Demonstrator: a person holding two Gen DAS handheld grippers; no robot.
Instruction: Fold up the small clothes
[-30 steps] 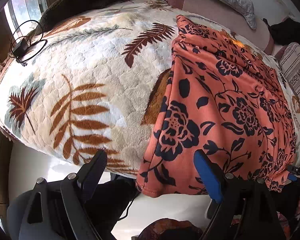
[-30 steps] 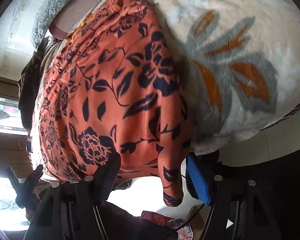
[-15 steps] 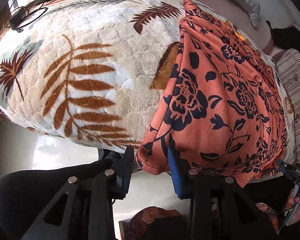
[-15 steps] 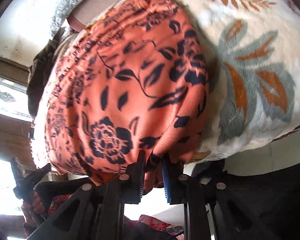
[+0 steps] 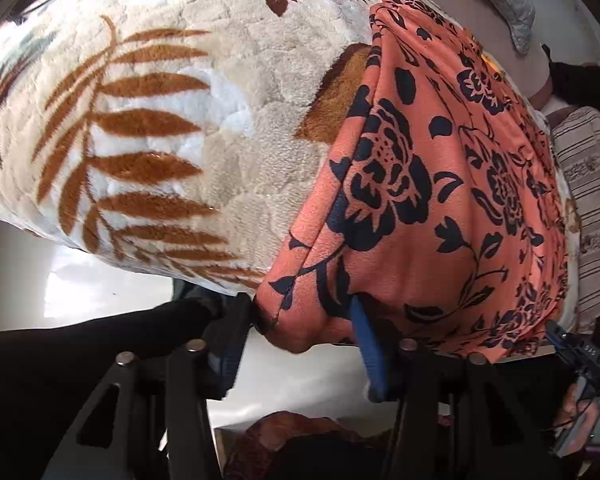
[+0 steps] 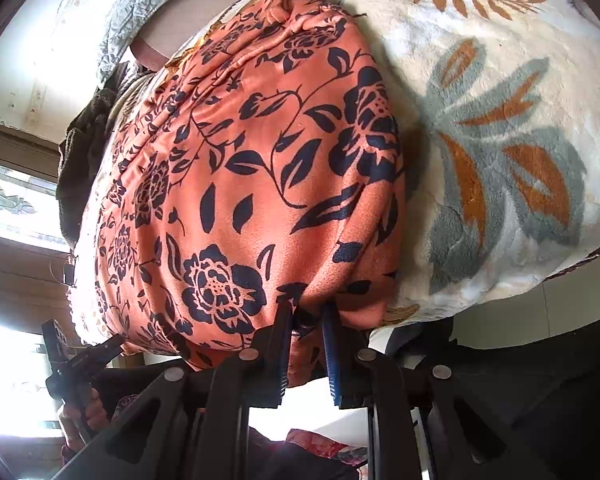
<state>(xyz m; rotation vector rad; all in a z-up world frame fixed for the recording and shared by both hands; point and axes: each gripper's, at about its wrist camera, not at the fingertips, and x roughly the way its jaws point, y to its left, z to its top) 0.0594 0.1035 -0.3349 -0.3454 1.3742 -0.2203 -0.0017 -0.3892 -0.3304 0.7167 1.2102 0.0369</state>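
1. One orange garment (image 5: 452,216) with a black flower print, spread flat over the blanket (image 5: 172,128); its near hem hangs off the bed edge right at both claws
2. Two claws. Left gripper (image 5: 304,328): fingers set fairly wide with a hem corner bunched between them; the blue pad (image 5: 370,344) is tucked under the cloth and the other finger (image 5: 236,332) touches the corner's outer edge. Cannot tell if it truly pinches the fabric
3. Right gripper (image 6: 306,340): fingers drawn close together, clamped on a fold of the garment (image 6: 252,184) hem; cloth droops down in the narrow gap between the pads
4. One cream plush blanket (image 6: 500,128) with brown and grey leaf print, lying under the garment, ahead of both claws
5. One grey quilted pillow (image 5: 508,4), far beyond the left claw at the head of the bed; also seen in the right wrist view (image 6: 140,12)
6. One striped cushion (image 5: 592,200), off to the right of the left claw, past the garment's far side
7. One dark cloth heap (image 6: 84,152), left of the right claw, beside the garment
8. Each wrist view catches the other claw at the garment's opposite hem corner
9. Writing or brands: none readable
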